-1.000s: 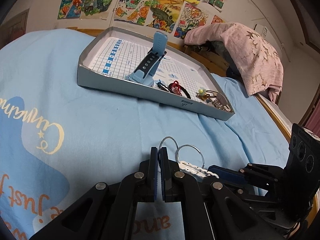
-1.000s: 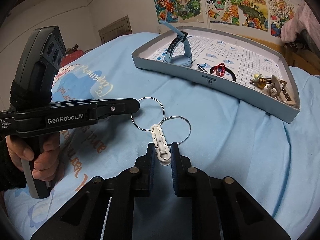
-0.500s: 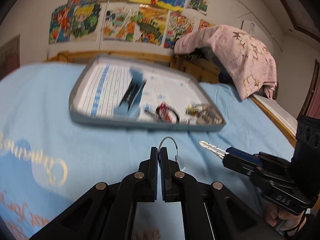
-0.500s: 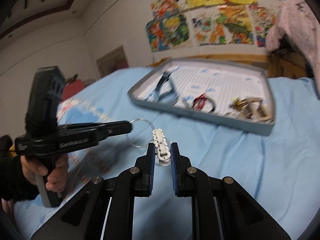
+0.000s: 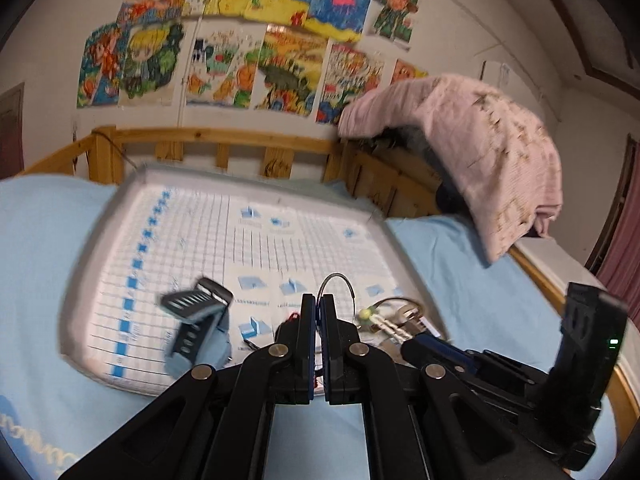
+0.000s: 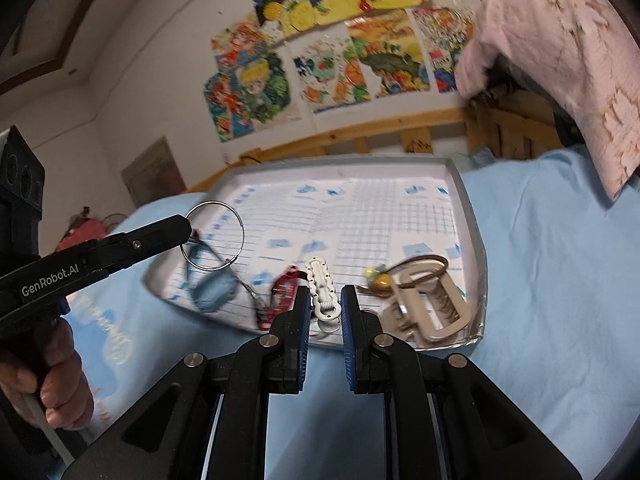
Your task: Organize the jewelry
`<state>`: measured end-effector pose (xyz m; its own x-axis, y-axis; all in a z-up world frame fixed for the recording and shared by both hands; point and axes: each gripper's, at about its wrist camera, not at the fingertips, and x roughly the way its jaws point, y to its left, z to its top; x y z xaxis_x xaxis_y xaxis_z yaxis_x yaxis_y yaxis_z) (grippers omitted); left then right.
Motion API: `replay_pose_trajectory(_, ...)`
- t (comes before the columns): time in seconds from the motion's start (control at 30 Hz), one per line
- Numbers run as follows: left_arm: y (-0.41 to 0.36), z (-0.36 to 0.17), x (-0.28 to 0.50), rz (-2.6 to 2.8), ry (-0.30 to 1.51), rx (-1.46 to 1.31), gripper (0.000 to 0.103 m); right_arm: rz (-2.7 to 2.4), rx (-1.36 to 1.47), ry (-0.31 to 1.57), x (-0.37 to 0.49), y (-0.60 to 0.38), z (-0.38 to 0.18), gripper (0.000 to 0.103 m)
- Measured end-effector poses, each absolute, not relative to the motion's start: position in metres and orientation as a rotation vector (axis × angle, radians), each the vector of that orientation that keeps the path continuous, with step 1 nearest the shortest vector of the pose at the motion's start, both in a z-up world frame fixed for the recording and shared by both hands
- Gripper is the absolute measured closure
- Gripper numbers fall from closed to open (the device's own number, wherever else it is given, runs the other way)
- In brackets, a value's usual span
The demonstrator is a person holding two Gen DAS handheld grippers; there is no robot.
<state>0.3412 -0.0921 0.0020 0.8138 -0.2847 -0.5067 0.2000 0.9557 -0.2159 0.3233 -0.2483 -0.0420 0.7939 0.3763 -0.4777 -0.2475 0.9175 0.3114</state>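
Note:
My left gripper [image 5: 318, 300] is shut on a thin metal ring [image 5: 340, 282], also seen in the right wrist view [image 6: 214, 236], and holds it above the near edge of the grey tray [image 5: 80, 280]. My right gripper [image 6: 325, 300] is shut on a white beaded hair clip [image 6: 322, 286], lifted over the tray's near rim [image 6: 478, 280]. In the tray lie a blue watch [image 5: 196, 320], a red-and-black hair tie [image 6: 280, 292], a beige claw clip [image 6: 432, 308] and a brown tie with yellow beads [image 6: 380, 278].
The tray rests on a light blue bedsheet [image 6: 560, 280]. A wooden bed rail [image 5: 224, 148] runs behind it, with a pink blanket [image 5: 480, 148] draped at the right. Drawings cover the wall [image 5: 260, 40].
Both grippers lifted their items off the sheet and moved forward to the tray. The ring and the white clip have come apart.

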Motion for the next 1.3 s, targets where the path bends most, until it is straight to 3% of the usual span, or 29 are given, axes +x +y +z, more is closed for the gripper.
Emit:
replay_pose_trajectory(0.23, -0.099, -0.031, 0.356, -0.205, 0.664, -0.127, 0.100, 0.326, 0.250, 0.591, 0.335, -0.248, -0.061, 0.089)
replay_pose_trajectory(0.27, -0.098, -0.032, 0.355, -0.197, 0.671, -0.125, 0.100, 0.326, 0.249, 0.588, 0.335, -0.248, -0.061, 0.086)
replay_pose_trajectory(0.37, -0.092, -0.031, 0.348, -0.186, 0.675, -0.133, 0.098, 0.307, 0.248, 0.560, 0.328, -0.252, -0.058, 0.061)
replay_pose_trajectory(0.43, -0.088, -0.028, 0.339, -0.187, 0.668, -0.140, 0.094, 0.290, 0.247, 0.541, 0.322, -0.255, -0.054, 0.061)
replay_pose_trajectory(0.53, -0.082, -0.017, 0.316, -0.191, 0.623, -0.154, 0.058, 0.264, 0.248, 0.505, 0.306, -0.261, -0.044, 0.061)
replay_pose_trajectory(0.57, -0.079, -0.014, 0.309, -0.191, 0.602, -0.167, 0.038, 0.253, 0.244, 0.489, 0.299, -0.263, -0.039, 0.060)
replay_pose_trajectory(0.73, -0.068, 0.009, 0.260, -0.180, 0.500, -0.176, 0.026, 0.239, 0.239, 0.409, 0.261, -0.275, -0.014, 0.047)
replay_pose_trajectory(0.8, -0.066, 0.018, 0.233, -0.158, 0.448, -0.151, 0.005, 0.243, 0.223, 0.388, 0.243, -0.275, -0.006, 0.039)
replay_pose_trajectory(0.83, -0.065, 0.022, 0.223, -0.151, 0.425, -0.144, 0.002, 0.244, 0.213, 0.373, 0.231, -0.274, -0.002, 0.035)
replay_pose_trajectory(0.9, -0.062, 0.029, 0.200, -0.142, 0.387, -0.132, 0.000, 0.249, 0.197, 0.341, 0.209, -0.273, 0.007, 0.024)
replay_pose_trajectory(1.0, -0.054, 0.036, 0.169, -0.121, 0.354, -0.135, 0.000, 0.254, 0.176, 0.316, 0.182, -0.270, 0.017, 0.019)
replay_pose_trajectory(1.07, -0.048, 0.041, 0.149, -0.102, 0.322, -0.131, 0.000, 0.248, 0.178, 0.291, 0.160, -0.269, 0.024, 0.003)
replay_pose_trajectory(1.3, -0.034, 0.045, 0.106, -0.064, 0.287, -0.112, 0.000, 0.245, 0.182, 0.244, 0.107, -0.267, 0.032, 0.002)
